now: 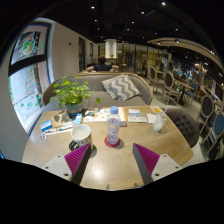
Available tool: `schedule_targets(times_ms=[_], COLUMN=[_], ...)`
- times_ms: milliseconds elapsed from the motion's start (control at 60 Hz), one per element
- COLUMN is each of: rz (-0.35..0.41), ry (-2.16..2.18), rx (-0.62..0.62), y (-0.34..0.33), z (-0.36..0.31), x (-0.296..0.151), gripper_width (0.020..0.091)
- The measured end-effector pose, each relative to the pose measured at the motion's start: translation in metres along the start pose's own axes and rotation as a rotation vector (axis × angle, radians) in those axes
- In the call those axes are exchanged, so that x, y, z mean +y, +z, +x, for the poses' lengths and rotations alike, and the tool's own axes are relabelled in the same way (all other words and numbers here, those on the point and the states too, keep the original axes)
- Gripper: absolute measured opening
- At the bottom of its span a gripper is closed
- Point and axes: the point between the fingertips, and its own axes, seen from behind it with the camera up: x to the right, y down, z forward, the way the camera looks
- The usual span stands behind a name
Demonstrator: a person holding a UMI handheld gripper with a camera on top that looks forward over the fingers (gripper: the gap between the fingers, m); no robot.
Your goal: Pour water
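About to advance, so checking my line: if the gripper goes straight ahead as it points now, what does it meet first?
Most likely the water bottle, standing on a red coaster just ahead of the open gripper, roughly centred between its fingers. The table before it looks free; depth is uncertain.

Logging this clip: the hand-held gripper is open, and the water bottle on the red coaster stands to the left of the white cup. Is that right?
Not quite. In the gripper view the water bottle on the red coaster stands right of the white cup, not left. The hand-held gripper is open, as stated.
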Motion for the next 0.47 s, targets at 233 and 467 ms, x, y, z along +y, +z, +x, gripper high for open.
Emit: schedule_targets(times_ms=[233,467], rz=[-0.005,-0.013], ry=[-0.004,-0.035], rx=[0.053,0.063], y=[-0.052,-0.066], z=[-0.004,-0.011], x=[0.021,0.037], gripper_width=[0.0852,0.0853])
